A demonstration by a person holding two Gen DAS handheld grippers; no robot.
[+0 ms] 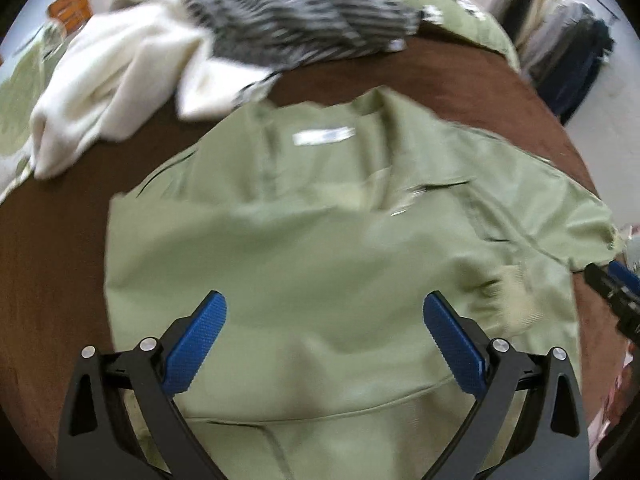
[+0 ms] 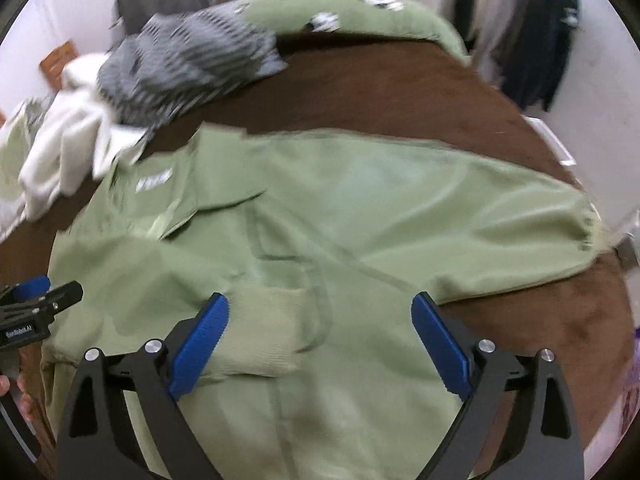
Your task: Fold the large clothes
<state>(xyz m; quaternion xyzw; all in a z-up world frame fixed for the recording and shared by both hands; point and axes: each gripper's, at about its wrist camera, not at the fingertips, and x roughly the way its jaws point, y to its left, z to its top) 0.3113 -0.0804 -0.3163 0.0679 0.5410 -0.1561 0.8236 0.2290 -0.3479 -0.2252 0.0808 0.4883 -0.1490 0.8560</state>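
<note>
A light green jacket (image 1: 320, 248) lies spread on the brown bed cover (image 1: 56, 248), collar and white label (image 1: 323, 136) toward the far side. It also shows in the right wrist view (image 2: 360, 216), with one sleeve stretched to the right and a ribbed cuff (image 2: 264, 332) folded onto the body. My left gripper (image 1: 325, 312) is open and empty above the jacket's lower body. My right gripper (image 2: 320, 312) is open and empty just above the ribbed cuff. Each gripper shows at the edge of the other's view: the right gripper (image 1: 612, 284), the left gripper (image 2: 40, 296).
A white garment (image 1: 108, 80) and a grey striped garment (image 1: 296, 12) are piled at the far left of the bed. A green pillow (image 2: 352, 12) lies at the far end. Dark clothes hang on a rack (image 2: 532, 36) at the right.
</note>
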